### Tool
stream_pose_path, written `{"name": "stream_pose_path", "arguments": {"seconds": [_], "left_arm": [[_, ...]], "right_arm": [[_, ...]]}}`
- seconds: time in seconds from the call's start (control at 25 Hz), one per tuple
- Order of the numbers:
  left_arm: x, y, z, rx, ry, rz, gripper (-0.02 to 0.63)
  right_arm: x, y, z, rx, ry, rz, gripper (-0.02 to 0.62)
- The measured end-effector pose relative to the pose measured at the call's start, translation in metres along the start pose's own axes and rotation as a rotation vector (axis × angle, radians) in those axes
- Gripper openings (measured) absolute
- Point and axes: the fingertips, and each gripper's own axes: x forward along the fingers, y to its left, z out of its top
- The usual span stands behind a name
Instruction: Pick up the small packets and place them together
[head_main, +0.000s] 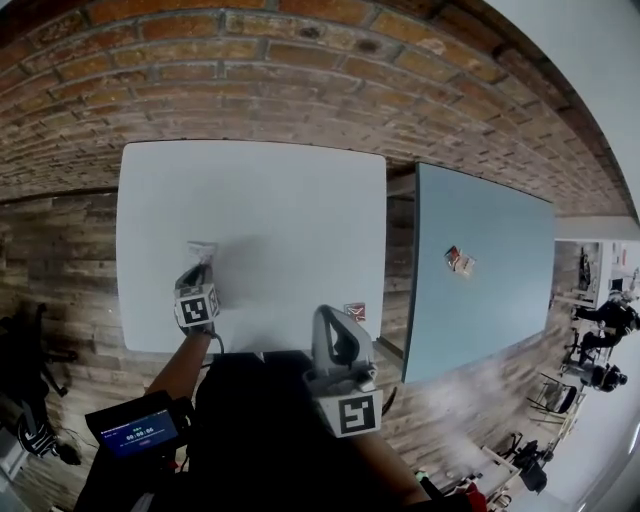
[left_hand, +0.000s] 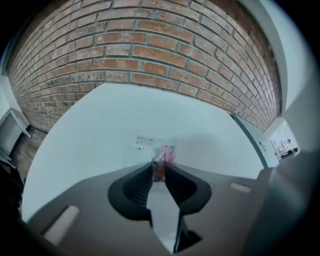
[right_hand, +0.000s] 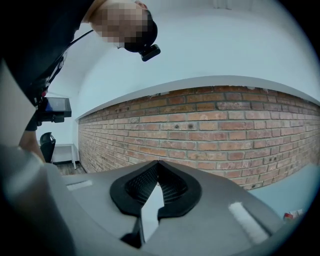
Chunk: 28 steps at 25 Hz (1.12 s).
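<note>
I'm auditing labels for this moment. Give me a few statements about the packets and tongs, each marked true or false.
1. The left tongs pinch a clear packet. True.
2. The right tongs hold a packet. False: they are shut with nothing between them.
3. Every packet is on the white table. False: a reddish packet lies on the blue-grey table.
4. A loose packet lies near the white table's front edge. True.
</note>
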Motion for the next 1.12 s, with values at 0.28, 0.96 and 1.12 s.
{"name": "stream_pose_path", "arguments": {"seconds": [0.28, 0.96, 1.12], "left_arm": [[-0.018, -0.032, -0.043, -0.01, -0.028, 0.021, 0.075], [-0.068, -0.072, -0.013, 0.06, -0.218, -0.041, 0.028], [-0.118, -0.116, 0.016, 0.091, -0.359, -0.189, 0.0]], "right_arm": [[-0.041, -0.02, -0.003, 0.004, 0.002, -0.023, 0.002], [-0.088, -0.042, -0.007, 0.017, -0.023, 0.015, 0.002], [-0.088, -0.043, -0.006, 0.018, -0.046, 0.026, 0.002]]}}
